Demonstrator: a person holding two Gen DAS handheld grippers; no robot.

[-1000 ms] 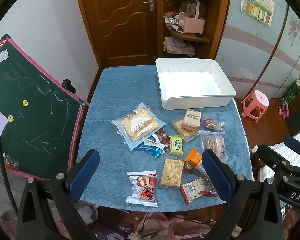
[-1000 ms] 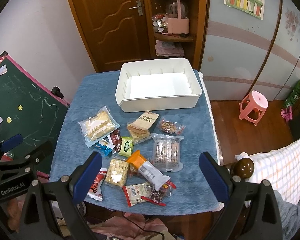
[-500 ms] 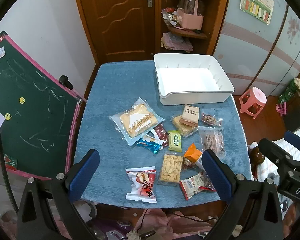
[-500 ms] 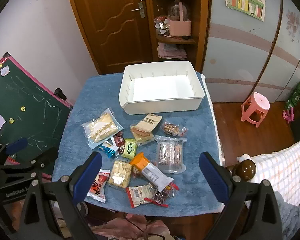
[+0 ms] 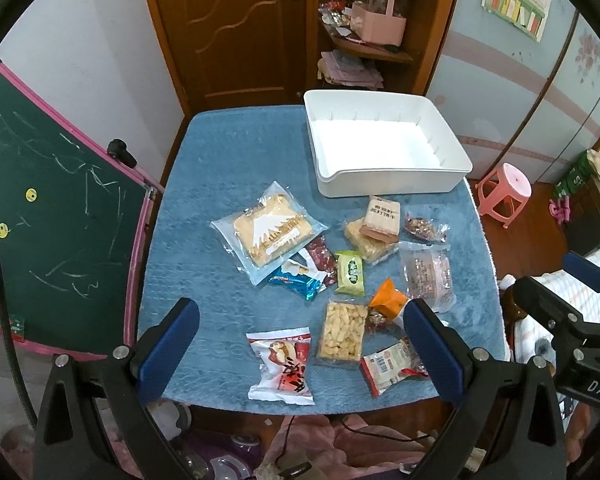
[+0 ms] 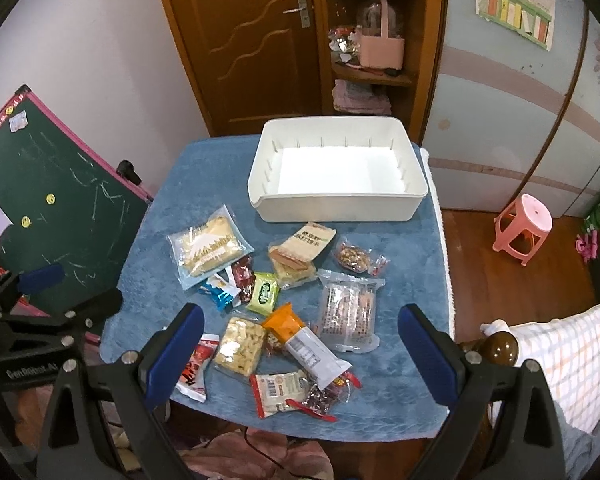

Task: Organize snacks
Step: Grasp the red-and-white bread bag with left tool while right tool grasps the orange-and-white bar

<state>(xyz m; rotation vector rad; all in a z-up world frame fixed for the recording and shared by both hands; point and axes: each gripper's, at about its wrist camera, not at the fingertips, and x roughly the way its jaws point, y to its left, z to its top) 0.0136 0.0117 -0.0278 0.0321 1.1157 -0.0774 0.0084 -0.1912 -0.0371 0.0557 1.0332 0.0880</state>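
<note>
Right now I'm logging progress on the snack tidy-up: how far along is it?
Nothing looks done: the white bin holds no snacks. Nothing is in hand either; the left tongs and right tongs hang open above the table's near edge. All is left: every packet, such as the large cracker pack, the green packet and the orange-topped bar, lies on the blue cloth.

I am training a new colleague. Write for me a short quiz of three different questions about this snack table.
1. True or false: the white plastic bin holds no snacks.
2. Which packet touches the small green packet? A) red-and-white packet at the near edge B) dark red packet
3. Fill in: the left gripper and the right gripper are both ____.

Key: 1 true; 2 B; 3 open.
</note>
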